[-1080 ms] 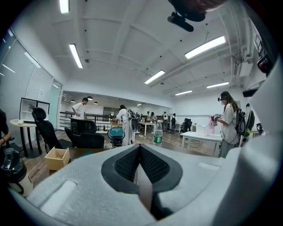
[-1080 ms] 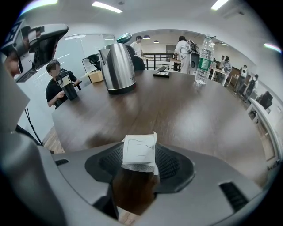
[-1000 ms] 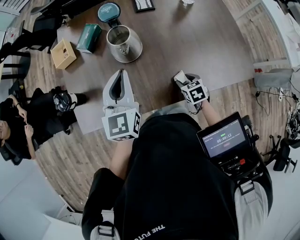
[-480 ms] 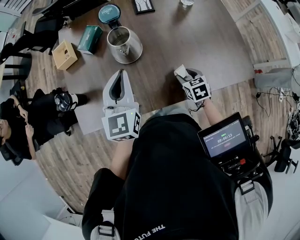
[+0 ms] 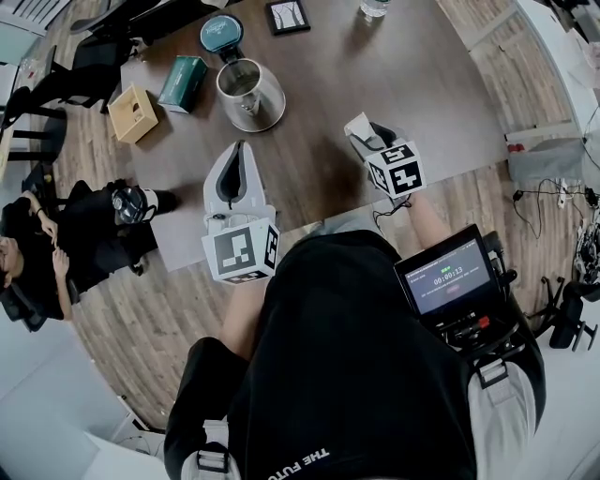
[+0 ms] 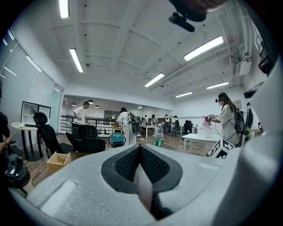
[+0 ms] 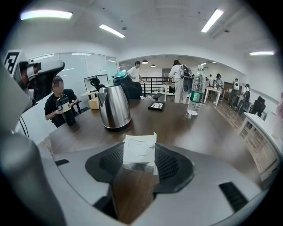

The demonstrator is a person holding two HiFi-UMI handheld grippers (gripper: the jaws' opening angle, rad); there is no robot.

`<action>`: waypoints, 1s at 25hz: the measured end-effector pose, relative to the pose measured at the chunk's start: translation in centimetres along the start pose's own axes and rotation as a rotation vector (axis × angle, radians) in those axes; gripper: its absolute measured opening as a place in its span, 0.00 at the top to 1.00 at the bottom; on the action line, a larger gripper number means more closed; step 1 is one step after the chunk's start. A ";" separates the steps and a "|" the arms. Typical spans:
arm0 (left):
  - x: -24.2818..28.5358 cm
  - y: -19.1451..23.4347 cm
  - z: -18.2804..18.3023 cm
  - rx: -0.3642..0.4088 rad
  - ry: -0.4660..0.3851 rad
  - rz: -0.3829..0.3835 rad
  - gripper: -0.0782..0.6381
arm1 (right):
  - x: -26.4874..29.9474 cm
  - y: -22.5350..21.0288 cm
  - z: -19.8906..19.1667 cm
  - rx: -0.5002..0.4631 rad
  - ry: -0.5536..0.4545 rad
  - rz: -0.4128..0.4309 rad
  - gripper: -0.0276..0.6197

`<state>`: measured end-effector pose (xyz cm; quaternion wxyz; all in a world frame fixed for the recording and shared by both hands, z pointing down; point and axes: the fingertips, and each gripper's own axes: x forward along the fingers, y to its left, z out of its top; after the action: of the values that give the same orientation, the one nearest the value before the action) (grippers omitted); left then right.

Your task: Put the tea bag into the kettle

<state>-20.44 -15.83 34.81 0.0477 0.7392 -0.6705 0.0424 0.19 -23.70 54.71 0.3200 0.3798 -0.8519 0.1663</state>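
My right gripper (image 5: pixel 367 139) is shut on a white tea bag (image 7: pixel 139 150), which sticks up between its pads and shows as a pale square (image 5: pixel 359 126) in the head view. It hovers over the brown table's near right part. The steel kettle (image 5: pixel 247 89) stands on its base at the far left with its top open; in the right gripper view the kettle (image 7: pixel 114 107) is ahead and to the left, well apart from the tea bag. My left gripper (image 5: pixel 241 152) is shut and holds nothing, below the kettle, its jaws (image 6: pixel 139 152) pointing across the table.
Beside the kettle are a teal round lid (image 5: pixel 218 28), a teal box (image 5: pixel 180 82) and a wooden box (image 5: pixel 131 112). A black frame (image 5: pixel 286 15) and a water bottle (image 7: pixel 195 95) stand farther back. A seated person (image 5: pixel 42 246) is left of the table (image 5: pixel 412 84).
My right gripper has moved a little forward over the table with the tea bag still in it. The left gripper has barely shifted.
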 end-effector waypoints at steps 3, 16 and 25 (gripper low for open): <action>-0.3 0.4 0.3 0.000 -0.005 0.010 0.89 | -0.4 -0.3 1.8 -0.004 -0.035 -0.008 0.62; -1.8 2.0 1.4 0.009 -0.039 0.084 0.89 | -2.8 -1.5 10.5 -0.029 -0.241 -0.018 0.63; 1.6 1.1 3.2 0.025 -0.022 0.131 0.89 | -2.2 -4.7 15.3 -0.057 -0.298 0.036 0.63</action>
<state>-21.42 -17.89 31.86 0.0284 0.6947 -0.7173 0.0456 -1.54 -33.68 42.05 0.1978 0.3755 -0.9011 0.0895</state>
